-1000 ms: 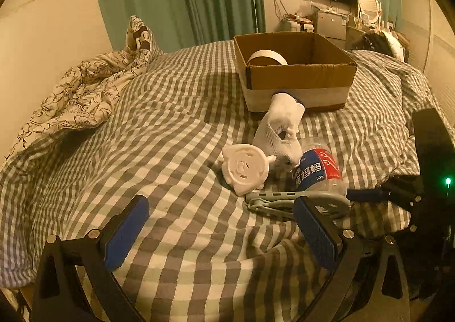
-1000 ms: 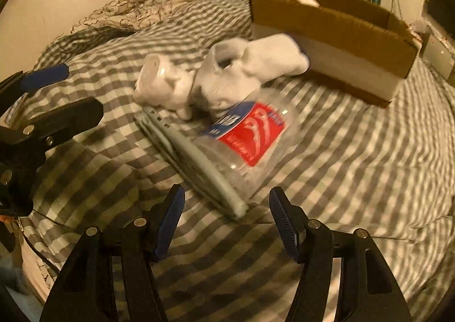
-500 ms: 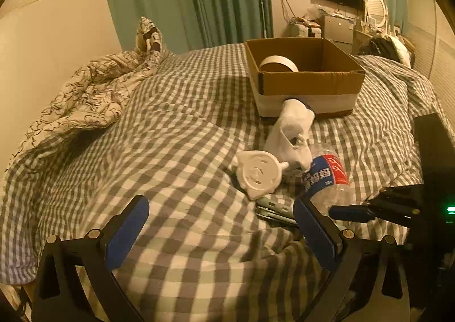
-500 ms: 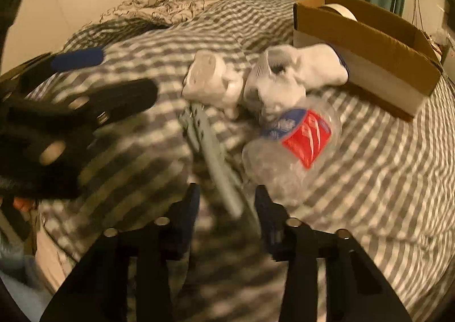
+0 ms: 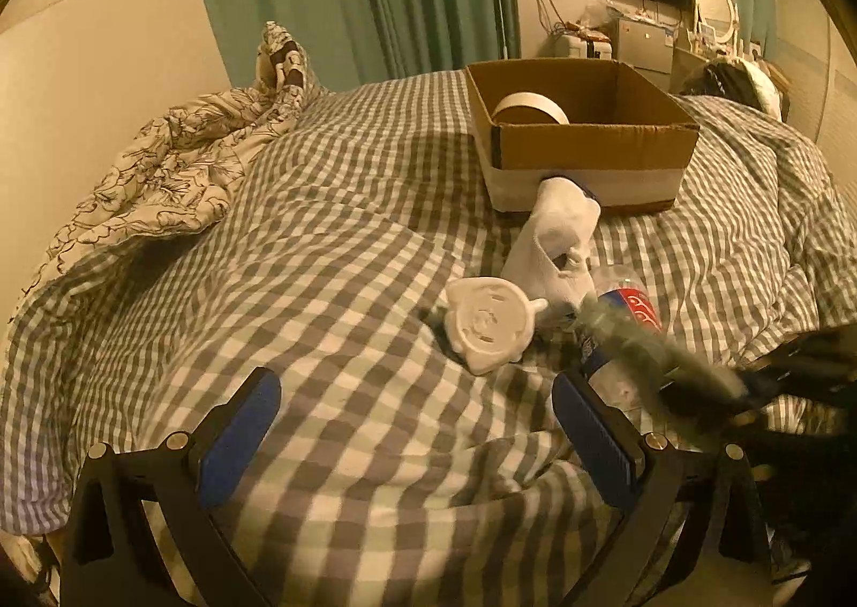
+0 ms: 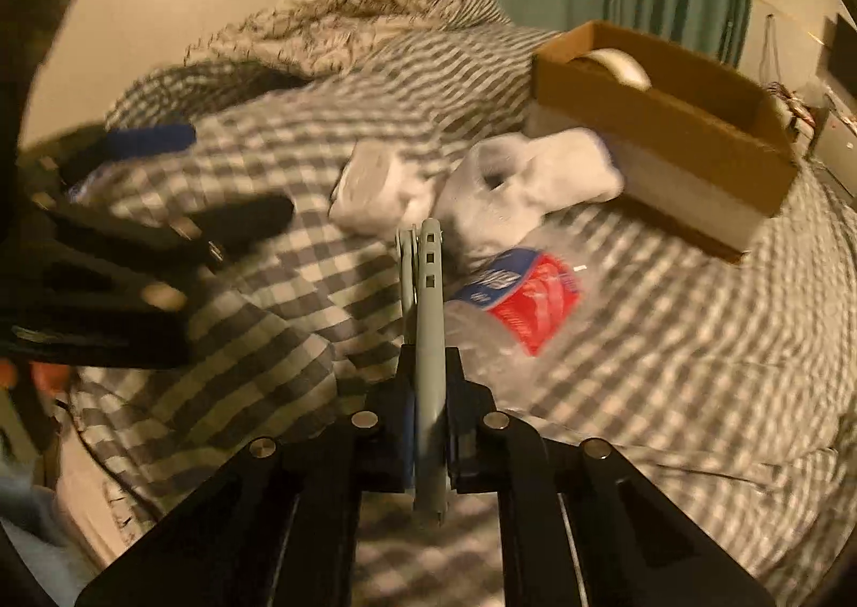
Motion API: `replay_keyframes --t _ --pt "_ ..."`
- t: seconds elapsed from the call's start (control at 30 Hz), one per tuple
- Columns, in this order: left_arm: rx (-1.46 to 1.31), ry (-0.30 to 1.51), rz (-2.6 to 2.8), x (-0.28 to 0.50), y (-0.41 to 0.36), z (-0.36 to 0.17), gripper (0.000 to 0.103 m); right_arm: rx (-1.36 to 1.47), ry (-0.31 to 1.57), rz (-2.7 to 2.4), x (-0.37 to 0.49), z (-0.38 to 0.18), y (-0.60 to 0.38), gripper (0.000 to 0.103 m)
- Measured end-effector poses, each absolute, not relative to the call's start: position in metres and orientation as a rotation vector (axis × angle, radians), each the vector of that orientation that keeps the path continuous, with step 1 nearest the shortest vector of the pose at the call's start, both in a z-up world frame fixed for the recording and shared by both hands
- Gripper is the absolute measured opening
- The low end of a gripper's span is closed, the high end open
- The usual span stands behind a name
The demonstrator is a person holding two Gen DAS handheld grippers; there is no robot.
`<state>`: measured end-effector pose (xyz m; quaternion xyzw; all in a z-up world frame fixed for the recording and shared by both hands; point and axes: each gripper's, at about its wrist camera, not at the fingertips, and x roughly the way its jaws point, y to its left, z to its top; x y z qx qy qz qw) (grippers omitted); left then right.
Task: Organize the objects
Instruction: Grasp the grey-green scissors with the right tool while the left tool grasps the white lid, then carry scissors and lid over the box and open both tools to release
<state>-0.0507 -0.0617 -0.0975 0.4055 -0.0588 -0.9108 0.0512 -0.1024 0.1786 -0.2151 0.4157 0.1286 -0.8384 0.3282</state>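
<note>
The right gripper (image 6: 428, 392) has just been closing and is now clenched on a flat grey plastic clip (image 6: 427, 317), which sticks out forward between its pads, its far end clear of the bedcover in the right wrist view, though both views are blurred. The left gripper (image 5: 412, 425) hangs released over the near part of the bed (image 5: 332, 253), its blue pads standing wide apart with nothing between them. The cardboard box (image 5: 589, 146) sits toward the far edge of the bed and looks like the place where things are being gathered; so far only a roll of tape (image 5: 527, 106) shows inside it. Judging by that, the tidying is at an early stage. Left on the checked cover in a loose cluster near the middle of the bed are a white sock (image 5: 557, 242), whose toe touches the front wall of the box, a white round moulded piece (image 5: 490, 326) just beside the sock, and a clear plastic bottle (image 6: 514, 301) with a red and blue label lying on its side next to both. With the clip in hand, the likely next move is to carry it across to the box, then return for the other three.
</note>
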Motion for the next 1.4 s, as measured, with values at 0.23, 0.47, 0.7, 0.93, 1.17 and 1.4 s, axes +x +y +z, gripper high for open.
replay_keyframes --t 0.23,0.47,0.7,0.93,1.17,1.4 --pt "1.361 -0.158 -2.739 -0.085 -0.044 -0.116 0.103 0.942 0.235 -2.322 -0.108 -0.158 0.222 0.008" --pt "1.418 -0.151 -2.647 -0.127 -0.041 -0.137 0.102 0.959 0.149 -2.383 -0.132 -0.159 0.253 0.008" --pt "1.488 -0.193 -2.676 -0.121 -0.033 -0.145 0.052 1.026 0.093 -2.375 -0.142 -0.178 0.268 0.008" --pt "1.418 -0.189 -2.752 -0.092 -0.030 -0.121 0.048 1.003 0.103 -2.395 -0.131 -0.172 0.271 0.008" --pt "1.227 -0.131 -2.862 -0.067 -0.038 -0.064 0.048 0.945 0.122 -2.451 -0.114 -0.144 0.275 0.008" --pt "1.025 -0.175 -3.010 -0.097 -0.020 0.003 0.048 0.809 0.165 -2.488 -0.124 -0.087 0.276 0.008"
